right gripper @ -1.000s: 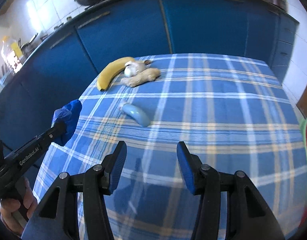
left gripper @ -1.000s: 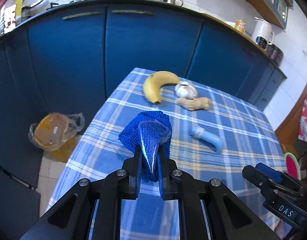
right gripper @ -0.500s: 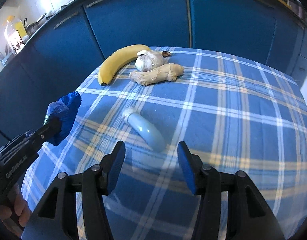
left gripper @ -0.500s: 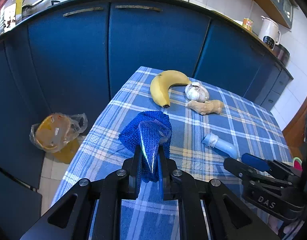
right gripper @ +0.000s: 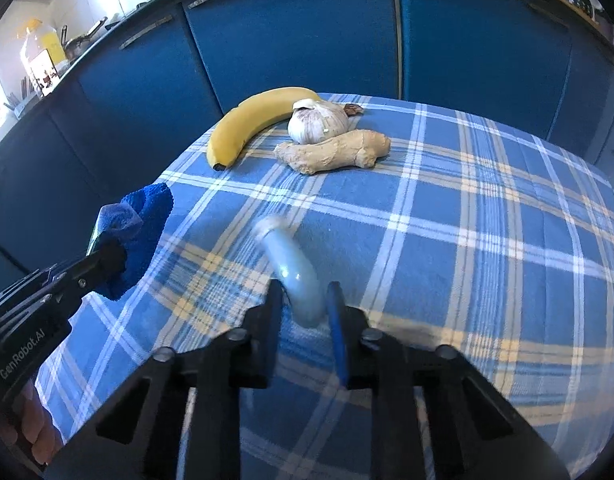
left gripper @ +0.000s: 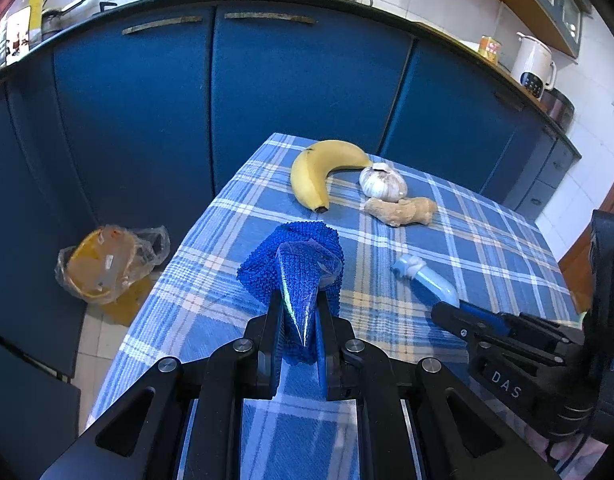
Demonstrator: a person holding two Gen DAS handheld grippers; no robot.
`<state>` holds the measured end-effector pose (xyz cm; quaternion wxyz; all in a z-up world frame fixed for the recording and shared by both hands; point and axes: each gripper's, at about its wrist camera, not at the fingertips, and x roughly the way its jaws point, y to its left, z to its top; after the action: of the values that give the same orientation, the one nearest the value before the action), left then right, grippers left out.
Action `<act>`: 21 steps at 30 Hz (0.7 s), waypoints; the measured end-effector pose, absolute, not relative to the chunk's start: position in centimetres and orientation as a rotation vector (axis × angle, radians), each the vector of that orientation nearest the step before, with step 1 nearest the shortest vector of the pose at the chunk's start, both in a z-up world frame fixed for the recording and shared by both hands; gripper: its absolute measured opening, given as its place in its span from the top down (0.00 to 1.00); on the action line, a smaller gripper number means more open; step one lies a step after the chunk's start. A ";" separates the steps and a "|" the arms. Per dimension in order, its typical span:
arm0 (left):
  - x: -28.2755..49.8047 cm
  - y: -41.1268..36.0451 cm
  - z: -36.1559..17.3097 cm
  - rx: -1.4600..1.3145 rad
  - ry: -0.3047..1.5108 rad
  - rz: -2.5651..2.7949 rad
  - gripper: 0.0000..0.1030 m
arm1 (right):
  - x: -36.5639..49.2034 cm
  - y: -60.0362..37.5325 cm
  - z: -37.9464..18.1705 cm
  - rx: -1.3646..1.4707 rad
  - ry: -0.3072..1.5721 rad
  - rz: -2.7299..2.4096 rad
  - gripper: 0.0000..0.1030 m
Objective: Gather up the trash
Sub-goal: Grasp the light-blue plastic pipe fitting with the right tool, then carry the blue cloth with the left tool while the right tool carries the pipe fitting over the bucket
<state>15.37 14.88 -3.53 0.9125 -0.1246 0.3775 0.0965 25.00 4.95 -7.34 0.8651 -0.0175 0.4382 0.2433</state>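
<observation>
A pale blue curved tube (right gripper: 287, 256) with a whitish end lies on the blue checked tablecloth (right gripper: 467, 240). My right gripper (right gripper: 305, 296) is closing its jaws around the tube's near end, and the pads touch it on both sides. The left wrist view shows the same tube (left gripper: 427, 280) running into the right gripper (left gripper: 447, 312) at the right. My left gripper (left gripper: 301, 304) is shut on a bunched blue cloth (left gripper: 295, 256), held just above the table's left side. In the right wrist view that left gripper (right gripper: 111, 256) and the cloth (right gripper: 147, 220) sit at the left.
A banana (left gripper: 311, 176), a garlic bulb (left gripper: 383, 182) and a ginger root (left gripper: 403, 210) lie at the table's far end. Blue kitchen cabinets (left gripper: 299, 80) stand behind. A plastic bag with yellow contents (left gripper: 107, 260) lies on the floor, left of the table.
My right gripper moved forward to the pale blue tube and its wide-open jaws closed onto it. The left gripper and cloth stayed where they were.
</observation>
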 end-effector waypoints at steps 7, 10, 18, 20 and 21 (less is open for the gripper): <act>13.7 13.6 -2.6 -0.255 0.762 0.172 0.87 | 22.9 2.9 -6.6 0.033 0.896 0.495 0.80; 12.9 12.7 -2.0 -0.245 0.753 0.151 0.87 | 21.6 1.5 -5.9 0.066 0.881 0.483 0.80; 11.3 9.6 -0.7 -0.231 0.742 0.080 0.87 | 18.0 -2.6 -4.0 0.145 0.848 0.430 0.80; 11.1 8.7 -0.5 -0.225 0.742 0.059 0.87 | 17.0 -3.7 -3.6 0.158 0.844 0.411 0.80; 10.9 8.1 -0.3 -0.220 0.742 0.047 0.87 | 16.5 -4.4 -3.4 0.169 0.841 0.403 0.80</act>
<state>10.87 8.13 -0.32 0.9259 -0.1072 0.3616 0.0230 16.49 -4.36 -3.39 0.8898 0.0812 0.4051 0.1939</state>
